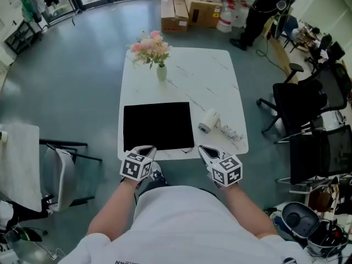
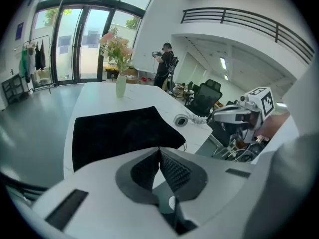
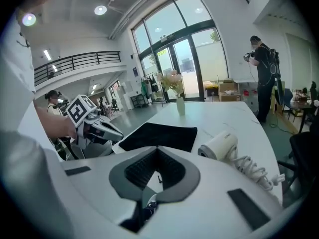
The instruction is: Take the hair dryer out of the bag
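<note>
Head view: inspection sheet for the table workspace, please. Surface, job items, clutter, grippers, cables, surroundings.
Surface: white table, marbled top.
Job's things: black bag lies flat near the front edge; white hair dryer lies outside it, to its right.
Clutter: vase of flowers at the far side.
Grippers: left gripper and right gripper both shut, empty, at the near edge.
Cables: coiled cord on the table beside the dryer.
Surroundings: office chairs at right; cardboard boxes and a standing person beyond.

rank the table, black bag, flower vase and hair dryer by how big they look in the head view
1. table
2. black bag
3. flower vase, blooms included
4. hair dryer, nearly matching the vase once its cord counts
</note>
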Motion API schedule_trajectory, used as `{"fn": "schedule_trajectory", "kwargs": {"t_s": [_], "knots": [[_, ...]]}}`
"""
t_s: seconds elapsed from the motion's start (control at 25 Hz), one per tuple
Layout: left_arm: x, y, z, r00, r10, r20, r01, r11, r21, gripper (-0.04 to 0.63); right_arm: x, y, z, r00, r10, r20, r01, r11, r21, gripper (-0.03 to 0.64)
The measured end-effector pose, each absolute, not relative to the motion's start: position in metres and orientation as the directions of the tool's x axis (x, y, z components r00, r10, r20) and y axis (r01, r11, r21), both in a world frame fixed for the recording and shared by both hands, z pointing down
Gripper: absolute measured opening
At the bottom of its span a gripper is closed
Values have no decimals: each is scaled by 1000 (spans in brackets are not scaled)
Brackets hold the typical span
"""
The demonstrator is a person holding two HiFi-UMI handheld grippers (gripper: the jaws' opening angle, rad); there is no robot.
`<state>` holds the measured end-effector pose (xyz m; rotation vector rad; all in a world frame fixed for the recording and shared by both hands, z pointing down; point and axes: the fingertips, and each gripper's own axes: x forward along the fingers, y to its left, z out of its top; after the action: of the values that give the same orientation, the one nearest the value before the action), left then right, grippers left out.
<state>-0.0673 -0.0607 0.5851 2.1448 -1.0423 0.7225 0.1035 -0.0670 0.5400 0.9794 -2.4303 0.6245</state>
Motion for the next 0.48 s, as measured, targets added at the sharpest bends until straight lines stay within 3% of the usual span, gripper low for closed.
{"fn": "schedule_trajectory", "kwargs": {"t_s": [0.48], "knots": [[19,46,558,519,-587,622,-851,-423,312,17,172,32,526,-731,-495,469,-648,720,-250,15]]}}
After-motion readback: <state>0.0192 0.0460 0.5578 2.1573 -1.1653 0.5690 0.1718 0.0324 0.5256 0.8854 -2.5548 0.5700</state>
